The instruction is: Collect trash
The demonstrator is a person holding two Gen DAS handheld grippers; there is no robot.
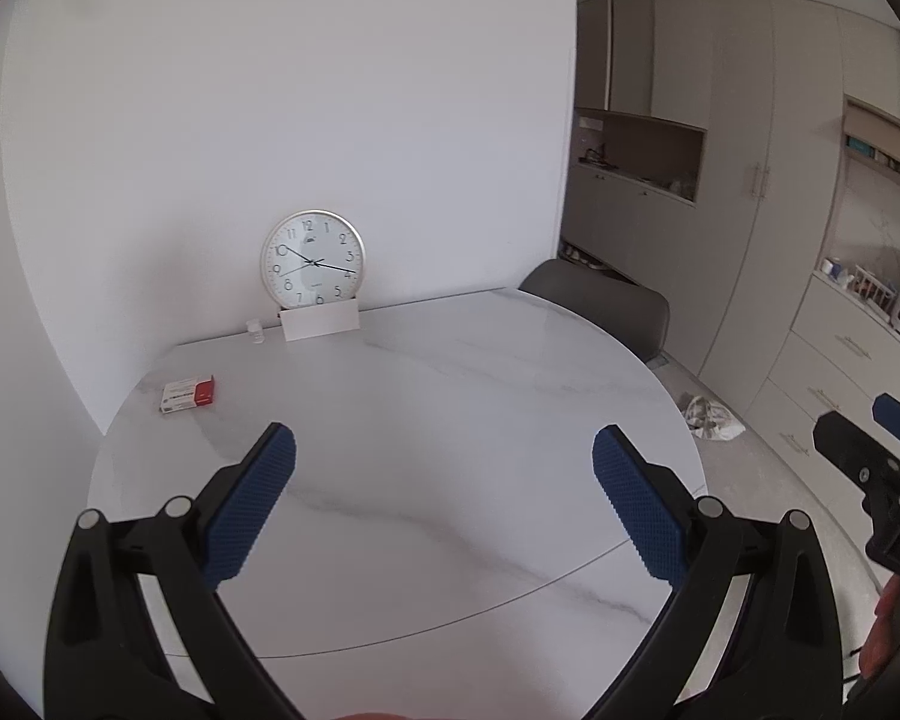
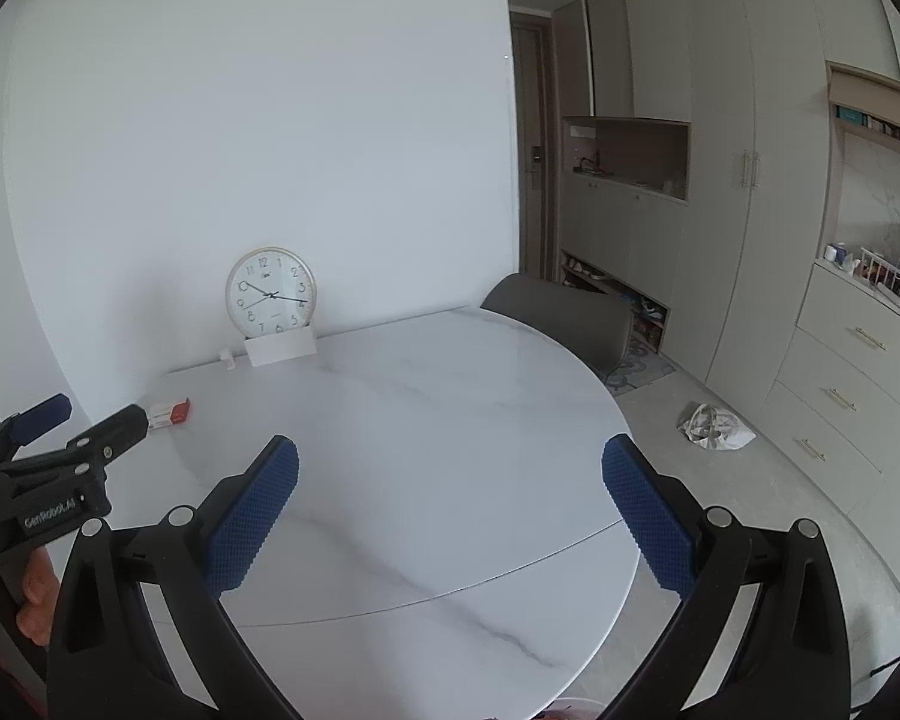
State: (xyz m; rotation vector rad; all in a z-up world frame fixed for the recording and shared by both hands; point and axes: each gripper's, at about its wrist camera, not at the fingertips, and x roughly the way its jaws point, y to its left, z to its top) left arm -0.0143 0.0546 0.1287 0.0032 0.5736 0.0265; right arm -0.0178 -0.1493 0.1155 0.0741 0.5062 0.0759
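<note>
While both grippers hang over the near edge of the round white marble table (image 1: 450,420), neither one has hold of anything. Left gripper (image 1: 444,498) has its blue pads spread wide with just bare tabletop between them, and the right gripper (image 2: 450,510) looks the same, jaws wide apart and nothing in them. You can also catch the left one from the side in the right wrist view, low at the left edge, with a bit of the person's hand (image 2: 33,597) on the handle. As for trash, the obvious bit is a crumpled white bag (image 2: 714,427) lying on the floor to the right of the table, near the drawer fronts of the beige cabinets (image 2: 720,180), well apart from both grippers. On the table itself there's a small red and white box (image 1: 188,394) lying flat over on the far left side, and a tiny clear container (image 1: 255,333) by the wall. A round clock (image 1: 312,259) leans against the wall at the back, with a white card (image 1: 320,321) propped in front of its base. A grey chair (image 2: 561,312) back pokes up behind the table's far right edge.
</note>
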